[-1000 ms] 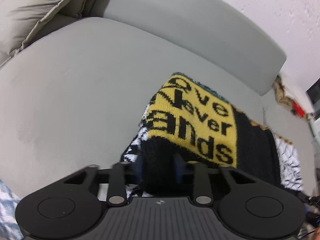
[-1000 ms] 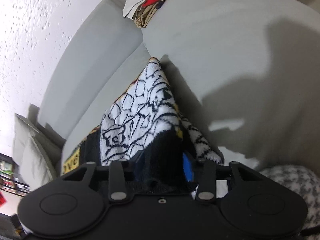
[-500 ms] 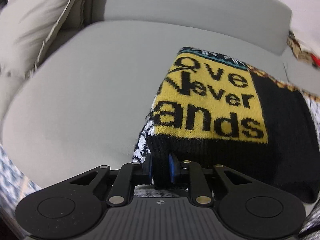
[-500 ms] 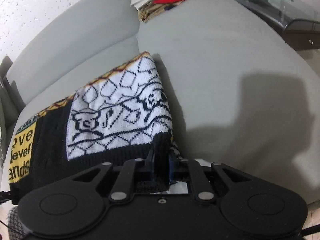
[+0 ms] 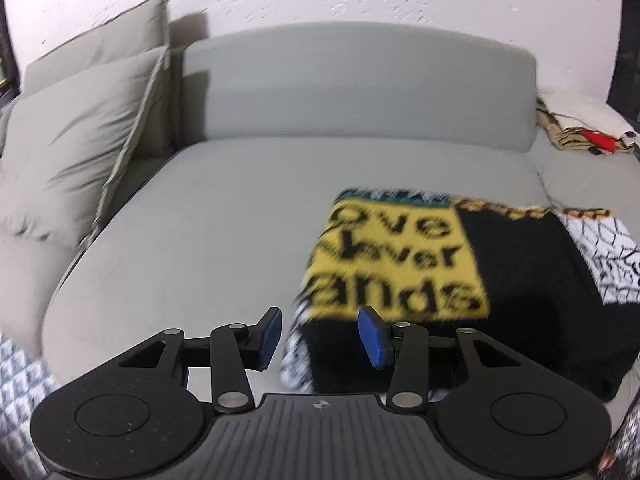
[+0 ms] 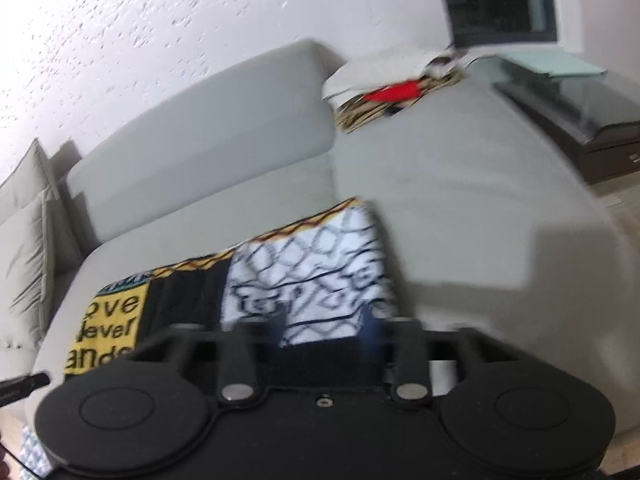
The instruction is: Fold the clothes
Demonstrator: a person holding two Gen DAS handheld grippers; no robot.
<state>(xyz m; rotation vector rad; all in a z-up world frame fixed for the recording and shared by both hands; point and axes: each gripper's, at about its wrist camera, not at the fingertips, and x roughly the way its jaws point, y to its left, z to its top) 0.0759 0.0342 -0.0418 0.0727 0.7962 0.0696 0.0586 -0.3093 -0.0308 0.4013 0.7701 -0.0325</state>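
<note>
A folded knit sweater [image 5: 400, 264], black with a yellow lettered panel and a white patterned panel, lies flat on the grey sofa seat [image 5: 200, 220]. My left gripper [image 5: 320, 336] hovers over its near left corner. The jaws are opening, and the blue pads [image 5: 268, 336] stand clear of the fabric. In the right wrist view the same sweater [image 6: 312, 264] lies on the seat [image 6: 460, 200]. My right gripper [image 6: 322, 328] is blurred above its near right edge. Its jaws are opening too, apart, with the cloth lying below them and not pinched.
Two grey pillows [image 5: 72, 140] lean at the sofa's left end, with the backrest [image 5: 360, 88] behind. A pile of other clothes [image 6: 392, 92] sits at the far right corner. A dark low cabinet [image 6: 580, 112] stands right of the sofa. Blue-white patterned cloth [image 5: 20, 392] shows at lower left.
Both grippers let go of the sweater's near edge, opened and rose back from it. Both wrists rolled level. The sweater now lies flat on the seat.
</note>
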